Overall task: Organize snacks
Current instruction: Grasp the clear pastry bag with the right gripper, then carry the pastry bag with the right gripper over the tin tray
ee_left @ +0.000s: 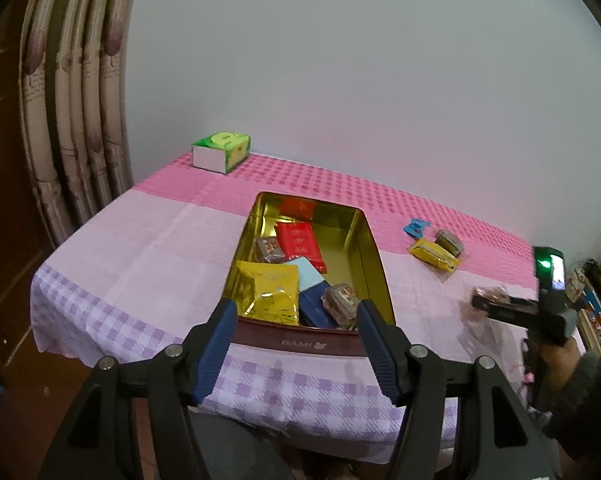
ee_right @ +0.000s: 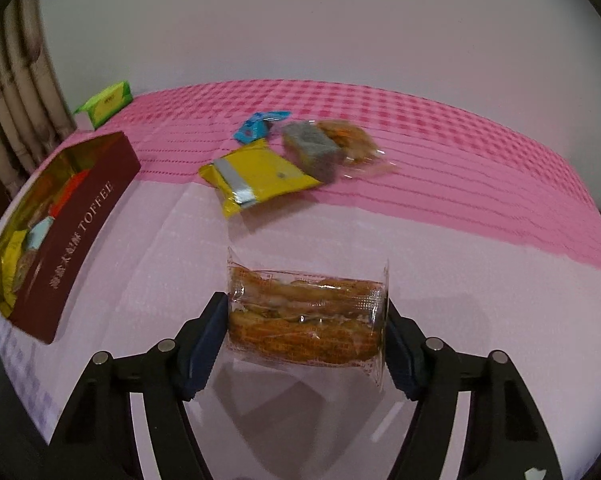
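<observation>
While my right gripper (ee_right: 306,320) squeezes a clear-wrapped brown pastry snack (ee_right: 305,320) between its two blue pads, the snack hangs just above the pink checked tablecloth (ee_right: 460,240). My left gripper (ee_left: 296,320) has its jaws wide apart with nothing in them, at the near end of the dark red toffee tin with a gold inside (ee_left: 374,256). Red, yellow and blue snack packs lie in that tin. A yellow packet (ee_right: 260,178), a small blue packet (ee_right: 256,126) and a grey wrapped block (ee_right: 310,148) lie close together farther back on the cloth.
</observation>
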